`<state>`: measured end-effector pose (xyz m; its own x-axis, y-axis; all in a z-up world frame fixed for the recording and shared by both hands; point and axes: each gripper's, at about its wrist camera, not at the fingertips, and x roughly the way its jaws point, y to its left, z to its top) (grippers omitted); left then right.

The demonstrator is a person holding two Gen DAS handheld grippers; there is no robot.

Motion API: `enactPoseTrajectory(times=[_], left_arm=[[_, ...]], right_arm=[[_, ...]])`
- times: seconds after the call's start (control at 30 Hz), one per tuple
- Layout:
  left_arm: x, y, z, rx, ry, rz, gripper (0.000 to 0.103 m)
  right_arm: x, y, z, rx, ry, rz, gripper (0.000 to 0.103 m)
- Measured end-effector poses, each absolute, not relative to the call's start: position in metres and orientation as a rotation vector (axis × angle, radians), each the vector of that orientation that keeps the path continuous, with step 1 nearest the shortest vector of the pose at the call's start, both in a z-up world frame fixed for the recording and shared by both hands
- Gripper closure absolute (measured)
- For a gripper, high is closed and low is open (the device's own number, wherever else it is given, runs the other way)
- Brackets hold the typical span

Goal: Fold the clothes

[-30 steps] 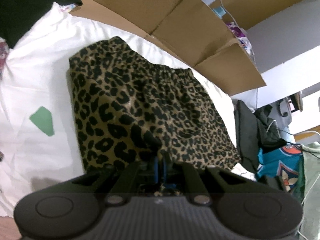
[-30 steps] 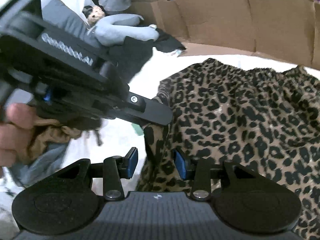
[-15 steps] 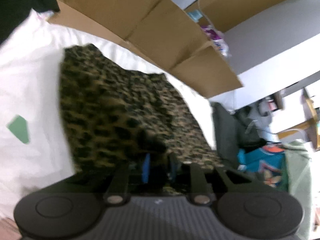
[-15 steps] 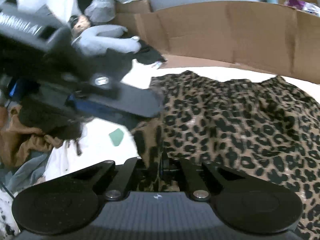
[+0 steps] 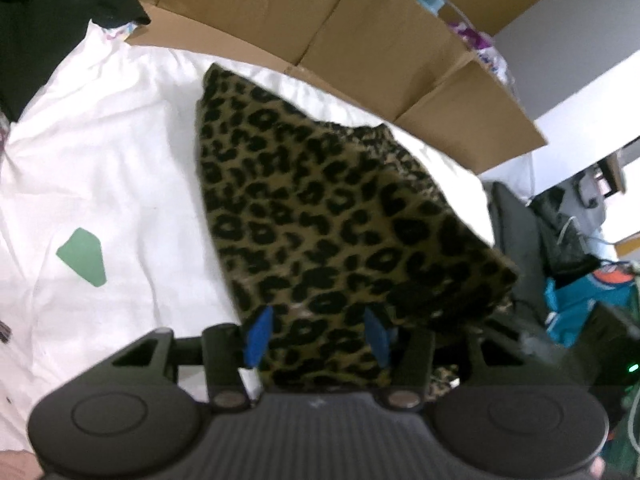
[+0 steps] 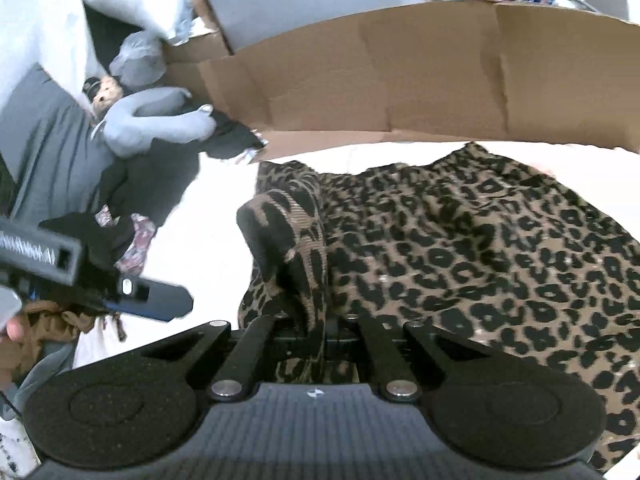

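Note:
A leopard-print garment (image 5: 320, 216) lies on a white sheet (image 5: 100, 152). In the left wrist view my left gripper (image 5: 318, 334) is open, its blue pads (image 5: 258, 334) apart over the garment's near edge, with cloth lying between them. In the right wrist view my right gripper (image 6: 314, 326) is shut on the garment's (image 6: 460, 256) left edge, and a fold of cloth (image 6: 288, 236) rises from its jaws. The left gripper (image 6: 132, 294) shows at the left of that view, apart from the cloth.
Flattened cardboard (image 5: 320, 28) (image 6: 400, 80) stands behind the sheet. A grey plush toy (image 6: 152, 124) and dark clothes (image 6: 140, 176) lie at the left. A green patch (image 5: 82, 258) marks the sheet. Bags and clothes (image 5: 572, 272) crowd the right.
My left gripper opened and let go of the garment edge. My right gripper closed on the garment's left edge and lifted a fold. The garment now lies narrower, folded over.

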<state>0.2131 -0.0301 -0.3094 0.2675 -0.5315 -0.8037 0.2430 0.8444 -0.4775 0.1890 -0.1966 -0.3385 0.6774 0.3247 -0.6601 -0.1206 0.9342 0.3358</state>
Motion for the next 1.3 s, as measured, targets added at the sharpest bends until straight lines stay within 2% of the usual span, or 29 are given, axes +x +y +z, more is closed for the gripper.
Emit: enactPoseTrajectory(times=[0.27, 0.33, 0.47, 0.6, 0.67, 0.73, 0.8, 1.03, 1.17, 1.3], left_arm=[[0.214, -0.04, -0.329, -0.183, 1.253, -0.513, 0.043], [0.215, -0.038, -0.332, -0.141, 1.278, -0.507, 0.034], [0.209, -0.025, -0.329, -0.085, 1.212, -0.53, 0.019], [0.209, -0.011, -0.334, -0.092, 1.192, -0.565, 0.021], [0.207, -0.005, -0.338, -0.091, 1.191, -0.57, 0.034], [0.206, 0.002, -0.343, -0.093, 1.197, -0.577, 0.039], [0.204, 0.008, -0.347, -0.076, 1.21, -0.585, 0.039], [0.201, 0.037, -0.357, -0.081, 1.224, -0.625, 0.017], [0.202, 0.057, -0.359, -0.094, 1.208, -0.627, 0.009], [0.204, 0.076, -0.365, -0.103, 1.225, -0.619, 0.008]], right_arm=[[0.188, -0.226, -0.357, 0.327, 0.825, 0.185, 0.102], [0.189, -0.233, -0.362, 0.352, 0.833, 0.173, 0.102], [0.188, -0.247, -0.365, 0.381, 0.834, 0.154, 0.102], [0.186, -0.264, -0.359, 0.441, 0.824, 0.137, 0.102], [0.184, -0.273, -0.353, 0.472, 0.81, 0.125, 0.102], [0.181, -0.28, -0.347, 0.465, 0.797, 0.11, 0.102], [0.179, -0.286, -0.344, 0.463, 0.79, 0.096, 0.102], [0.173, -0.314, -0.346, 0.474, 0.772, 0.037, 0.102], [0.17, -0.331, -0.35, 0.482, 0.767, 0.005, 0.102], [0.167, -0.347, -0.355, 0.505, 0.764, -0.029, 0.102]])
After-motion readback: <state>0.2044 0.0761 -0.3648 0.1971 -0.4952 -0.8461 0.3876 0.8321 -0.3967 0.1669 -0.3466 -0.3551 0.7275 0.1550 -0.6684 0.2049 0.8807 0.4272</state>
